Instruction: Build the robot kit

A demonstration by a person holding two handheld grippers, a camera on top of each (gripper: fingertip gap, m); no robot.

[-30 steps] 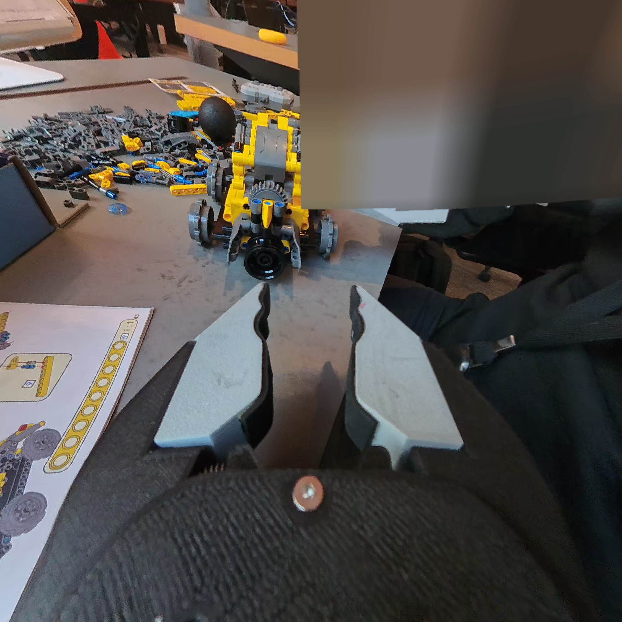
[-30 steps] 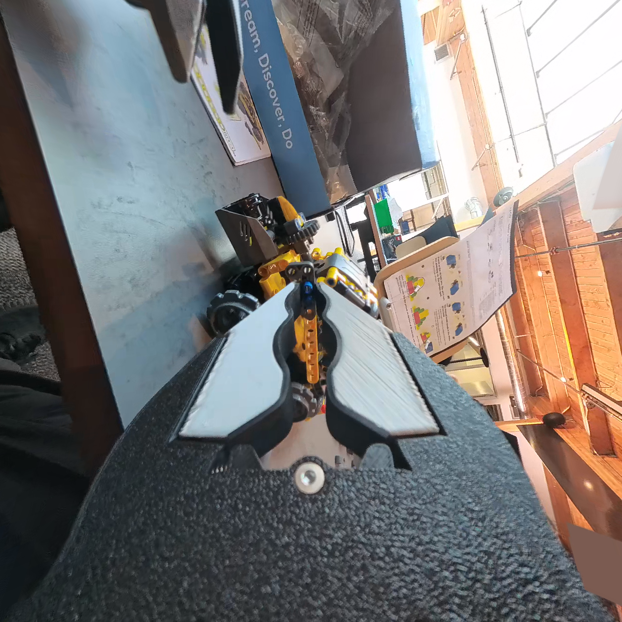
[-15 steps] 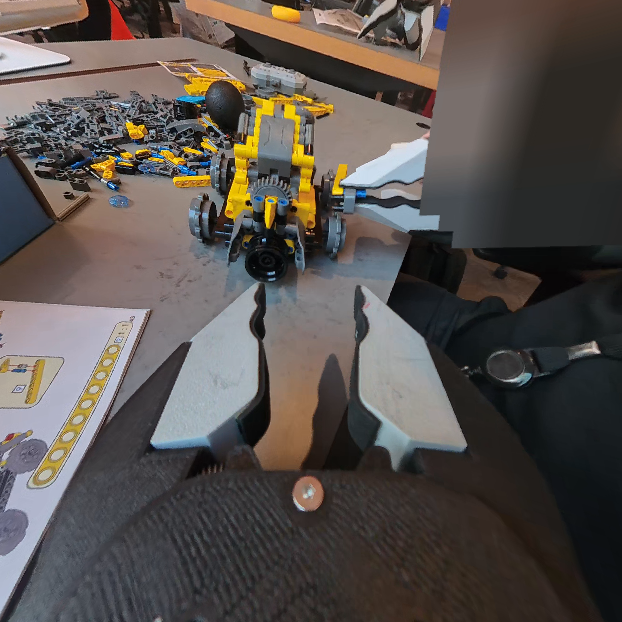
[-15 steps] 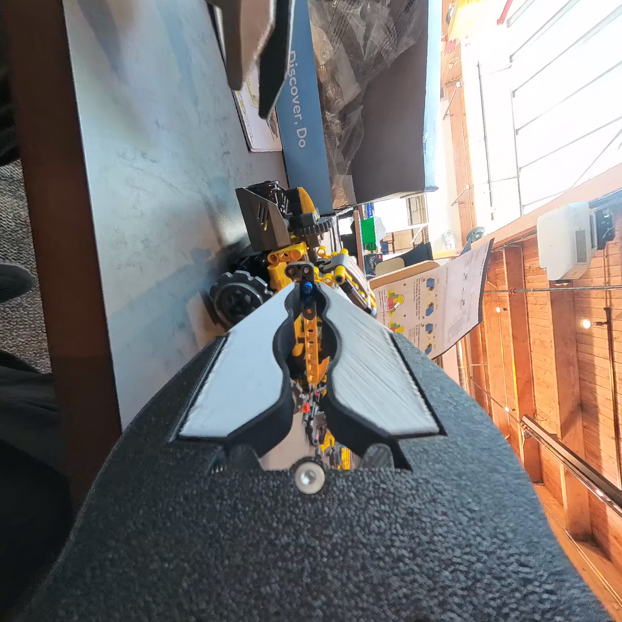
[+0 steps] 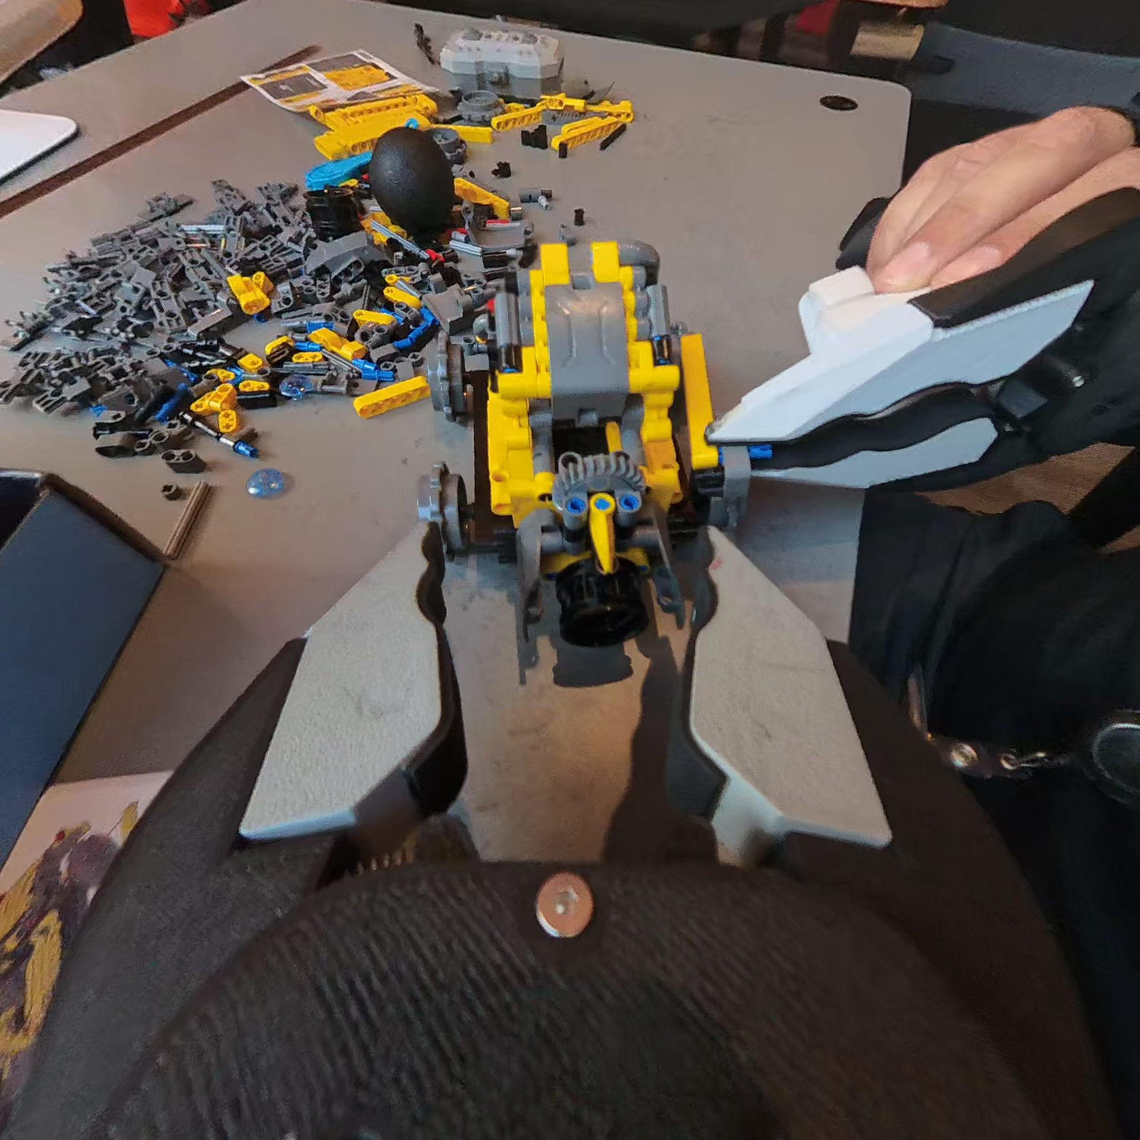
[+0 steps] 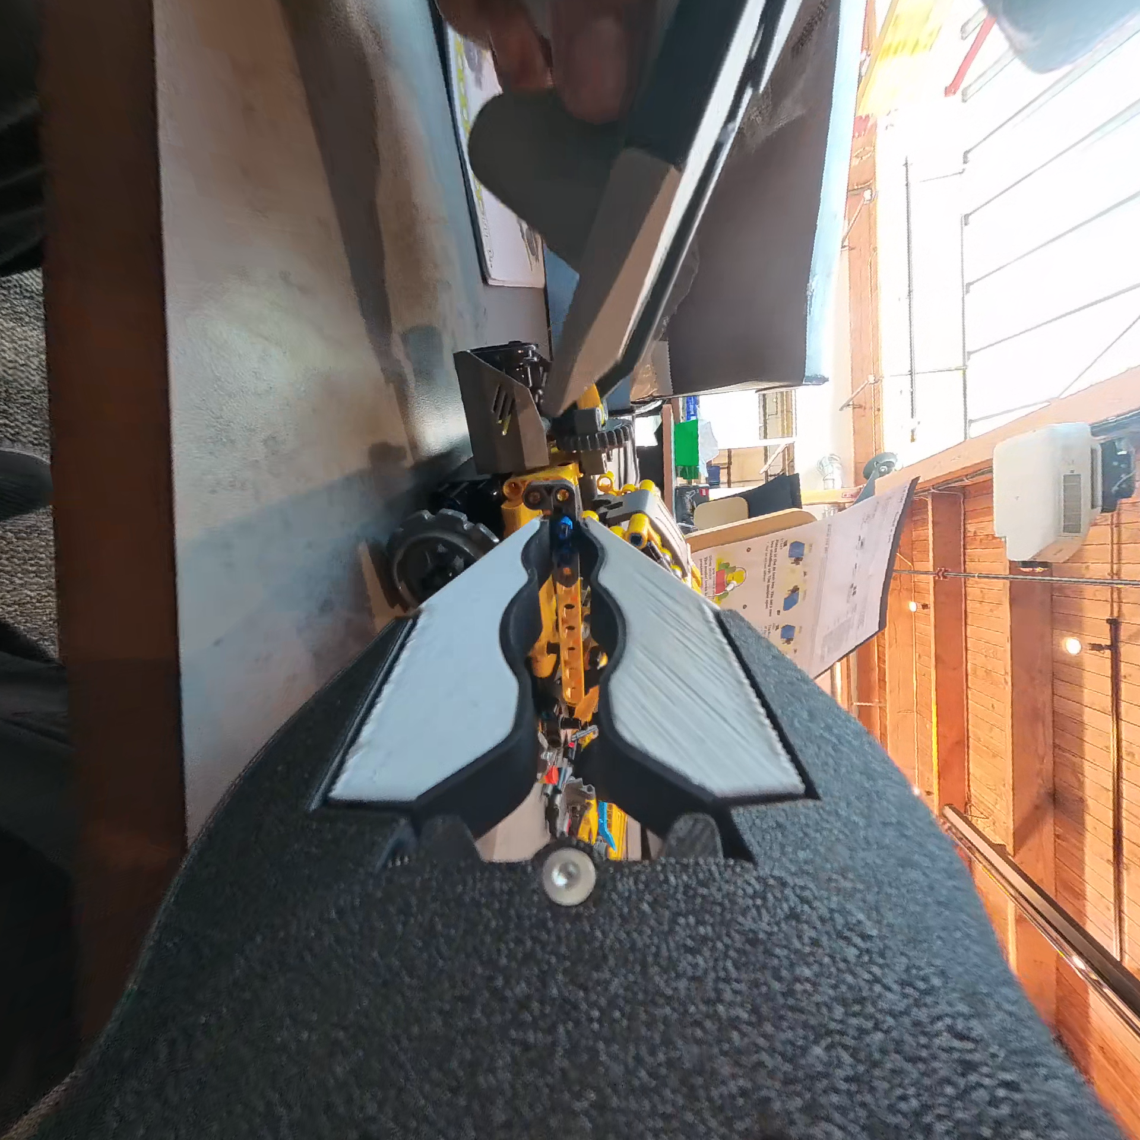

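Observation:
A yellow and grey brick-built vehicle model (image 5: 580, 370) stands on the grey table (image 5: 771, 154). My left gripper (image 5: 567, 555) is open, with its fingertips on either side of the model's front end, by the black hub (image 5: 595, 607) and the grey gear (image 5: 595, 475). My right gripper (image 6: 562, 527) is shut on a yellow beam (image 6: 570, 623) with a blue pin, pressed against the model's right side. It also shows in the left wrist view (image 5: 734, 447), held by a hand (image 5: 987, 203). In the right wrist view the left gripper's finger (image 6: 617, 277) reaches down to the model (image 6: 536, 487).
A pile of loose grey, yellow and blue parts (image 5: 185, 321) lies at the left, with a black egg-shaped object (image 5: 410, 179) and a grey block (image 5: 499, 55) behind. A dark blue box (image 5: 61, 617) and an instruction booklet (image 5: 49, 863) are at the near left. The table edge runs close on the right. Across from one pair of fingers to the other is roughly 5 centimeters. From either gripper's tips it is about 25 centimeters to the black egg-shaped object (image 5: 410, 179).
My left gripper has moved forward to the model and opened wider around its front. My right gripper has brought the yellow beam up against the model's right side.

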